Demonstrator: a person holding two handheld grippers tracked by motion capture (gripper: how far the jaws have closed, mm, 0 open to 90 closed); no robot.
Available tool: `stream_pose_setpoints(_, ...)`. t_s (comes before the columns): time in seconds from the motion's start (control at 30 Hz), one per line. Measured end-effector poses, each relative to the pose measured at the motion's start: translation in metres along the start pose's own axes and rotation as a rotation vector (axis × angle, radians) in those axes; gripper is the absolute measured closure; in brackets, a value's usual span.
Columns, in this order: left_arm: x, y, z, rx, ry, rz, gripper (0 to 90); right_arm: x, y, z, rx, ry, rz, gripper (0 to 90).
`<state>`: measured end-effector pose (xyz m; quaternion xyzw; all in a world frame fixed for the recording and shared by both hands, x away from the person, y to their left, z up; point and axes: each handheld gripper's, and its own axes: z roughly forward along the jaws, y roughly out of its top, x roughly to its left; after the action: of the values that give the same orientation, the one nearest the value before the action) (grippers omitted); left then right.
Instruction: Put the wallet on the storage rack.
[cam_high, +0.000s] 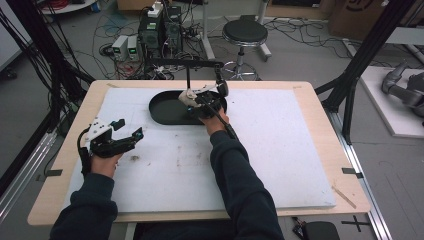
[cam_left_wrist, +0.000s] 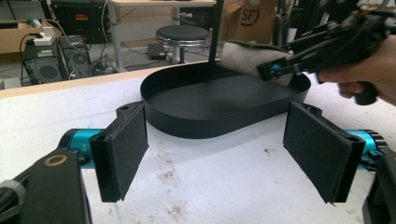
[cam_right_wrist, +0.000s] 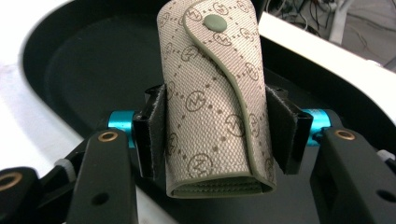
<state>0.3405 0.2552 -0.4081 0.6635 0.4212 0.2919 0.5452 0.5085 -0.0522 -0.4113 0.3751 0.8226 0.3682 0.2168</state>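
Right gripper (cam_right_wrist: 212, 135) clamped the monogram snap pouch (cam_right_wrist: 212, 98) mid-body over the black tray (cam_right_wrist: 70, 70); light, soft, likely squashes; left gripper (cam_left_wrist: 224, 154) open.

High cam sat above the person's side of the table (cam_high: 310, 165), looked fwd and down, far enough to take in the whole white mat plus floor, stool (cam_high: 244, 33) and PCs behind. Left gripper (cam_left_wrist: 224, 154) cam rode low over the mat, faced along its own jaws toward the black oval tray (cam_left_wrist: 187, 123) at mid range, w/ the right gripper (cam_left_wrist: 299, 63) and same stool (cam_left_wrist: 182, 35) farther off. Right gripper (cam_right_wrist: 215, 135) cam was v. close, looked down along its jaws at the beige patterned pouch (cam_right_wrist: 210, 102) over the tray (cam_right_wrist: 70, 70); all 3 views shared the tray (cam_high: 165, 117).
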Motion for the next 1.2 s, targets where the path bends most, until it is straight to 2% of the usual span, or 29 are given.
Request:
stream_pose_setpoints(0.03,0.0,0.0,0.0,0.001,-0.001,0.001,21.9,0.0,0.001,0.004,0.01,-0.001,0.011,45.7)
stream_pose_setpoints(0.17,0.0,0.0,-0.001,0.002,0.0,0.002,21.8,0.006,0.003,0.015,-0.011,-0.024,0.007,43.6)
stream_pose_setpoints(0.23,-0.001,-0.002,-0.001,0.002,0.002,-0.001,22.0,0.008,0.003,0.02,-0.015,-0.052,-0.007,42.5)
stream_pose_setpoints(0.33,0.0,-0.003,-0.002,0.0,0.002,-0.011,22.1,0.009,0.002,0.024,-0.023,-0.061,-0.021,39.2)
stream_pose_setpoints(0.47,0.0,-0.003,-0.003,-0.002,0.005,-0.012,22.1,0.008,0.001,0.025,-0.025,-0.028,-0.01,34.7)
stream_pose_setpoints(0.57,-0.001,-0.003,-0.003,0.001,0.003,-0.005,22.2,0.011,0.003,0.019,-0.019,-0.012,-0.027,32.7)
stream_pose_setpoints(0.7,-0.001,-0.003,-0.003,0.003,0.004,-0.003,22.2,0.008,0.008,0.001,-0.049,0.011,-0.045,34.0)
stream_pose_setpoints(0.83,-0.001,-0.003,-0.003,-0.001,-0.002,-0.003,22.1,-0.003,0.006,-0.025,-0.085,0.031,-0.047,34.7)
stream_pose_setpoints(0.93,-0.002,-0.003,-0.003,0.004,-0.001,0.001,22.2,-0.011,0.003,-0.047,-0.08,0.049,-0.053,34.6)
stream_pose_setpoints(1.0,-0.002,-0.003,-0.003,0.004,-0.004,-0.001,22.2,-0.017,-0.002,-0.063,-0.115,0.06,-0.058,34.7)
stream_pose_setpoints(1.1,-0.002,-0.003,-0.002,0.004,-0.004,-0.001,22.2,-0.028,-0.012,-0.088,-0.111,0.067,-0.048,31.3)
stream_pose_setpoints(1.2,-0.002,-0.003,-0.002,0.003,-0.002,-0.003,22.2,-0.037,-0.027,-0.114,-0.152,0.07,-0.048,30.3)
